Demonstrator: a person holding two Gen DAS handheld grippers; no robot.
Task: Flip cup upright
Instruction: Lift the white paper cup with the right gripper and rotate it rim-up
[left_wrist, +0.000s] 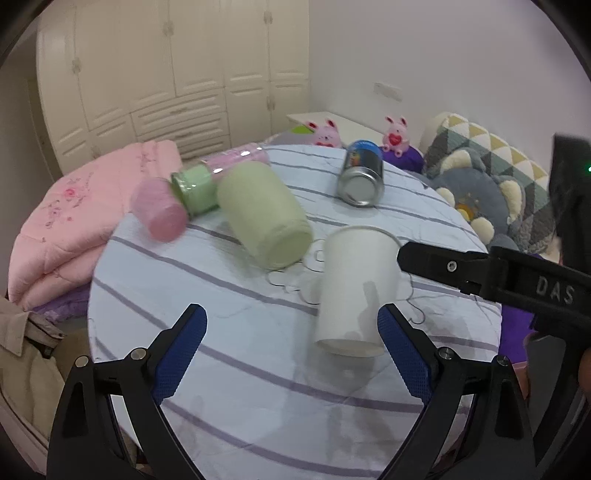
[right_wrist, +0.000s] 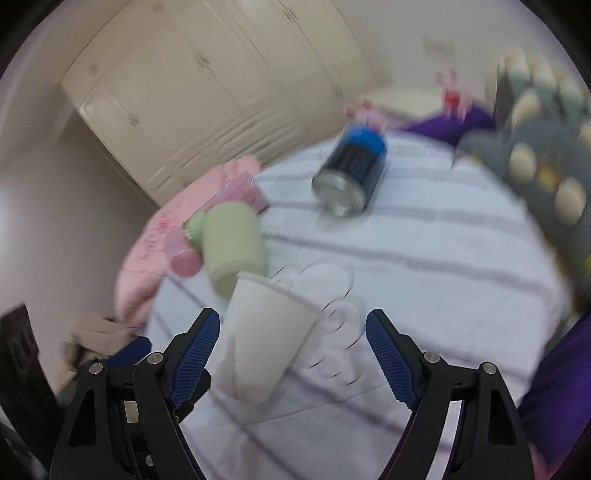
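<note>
Between the widely spread blue pads of the left gripper (left_wrist: 291, 325), nothing is held; the white paper cup (left_wrist: 354, 291) is seen at lower centre-right, lying tilted on the striped round tabletop (left_wrist: 240, 391), touching the right pad. From the right gripper (right_wrist: 291, 332), jaws likewise wide and empty, the cup (right_wrist: 266, 332) is seen just ahead, blurred. Further up, a pale green cup (left_wrist: 266, 214) and a blue-labelled metal can (left_wrist: 362, 171) are lying on their sides.
</note>
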